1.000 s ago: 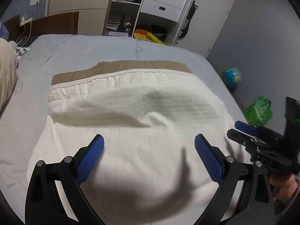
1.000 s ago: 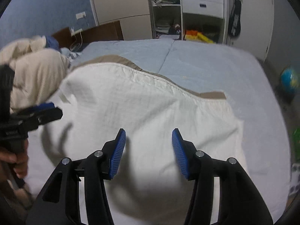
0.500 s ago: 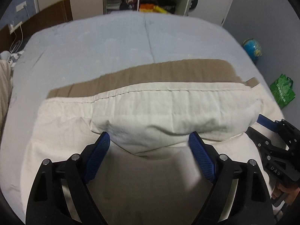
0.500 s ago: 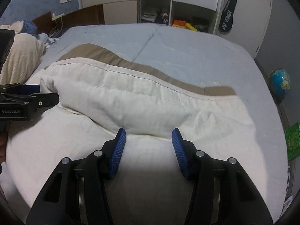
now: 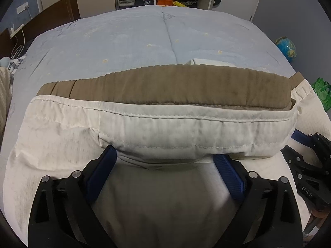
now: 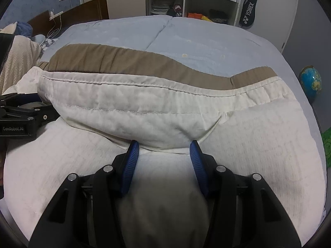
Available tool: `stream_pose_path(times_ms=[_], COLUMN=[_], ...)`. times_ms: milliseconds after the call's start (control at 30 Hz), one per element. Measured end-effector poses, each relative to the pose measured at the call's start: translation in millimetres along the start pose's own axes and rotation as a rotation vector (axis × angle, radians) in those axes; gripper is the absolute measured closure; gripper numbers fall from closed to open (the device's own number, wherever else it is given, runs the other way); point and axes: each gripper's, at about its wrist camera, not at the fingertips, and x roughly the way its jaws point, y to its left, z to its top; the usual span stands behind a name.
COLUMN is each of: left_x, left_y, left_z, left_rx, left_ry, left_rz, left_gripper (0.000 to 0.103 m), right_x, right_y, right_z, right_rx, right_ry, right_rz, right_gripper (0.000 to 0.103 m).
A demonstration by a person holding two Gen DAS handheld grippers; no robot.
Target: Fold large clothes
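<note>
From my left wrist view, the cream garment lies spread over the pale blue bed, with a thick rolled fold across the middle and a brown layer showing along its far edge. I can't tell whether that brown band is the garment's lining or a separate piece beneath it. The left gripper has its jaws wide and opening, but the tips of its blue fingers vanish under the near edge of the fold, so I can't see whether the pads press on cloth. The fabric just in front of the camera is in deep shadow and reads as a grey blur.

From the right wrist view, the right gripper stands at a middling spread. Its blue fingers reach the underside of the same fold, tips touching or just tucked beneath it; the contact is hidden, and I can't say if anything is pinched.

Each gripper shows in the other's view only as a cut-off black frame at the picture's edge, the right one at the right, the left one at the left beside a knitted beige blanket. A globe stands on the floor past the bed's right side, and a green bag is cropped by the lens rim. The wardrobe shelves beyond are too small to read.
</note>
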Motion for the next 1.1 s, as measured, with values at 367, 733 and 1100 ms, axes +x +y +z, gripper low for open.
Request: stream_pose_path(times_ms=[367,733,1100], left_x=[-9.2,-51.9,-69.9], left_y=[4.8,105.5,164.7], left_z=[12.1,1.7,-53.1], left_rx=[0.003,-0.230,-0.333], left_ry=[0.006,-0.106,-0.072], left_rz=[-0.041,-0.048,0.026], left_gripper=[0.015,0.026,0.029], right_x=[-8.2,-33.4,-63.4], right_y=[-5.6,-94.0,-151.0], right_z=[6.0,3.8,-45.9], right_rx=[0.000,0.169,0.270], right_ry=[0.028,-0.004,0.023], right_rz=[0.046,-0.028,-0.094], right_gripper=[0.055,0.055,0.054])
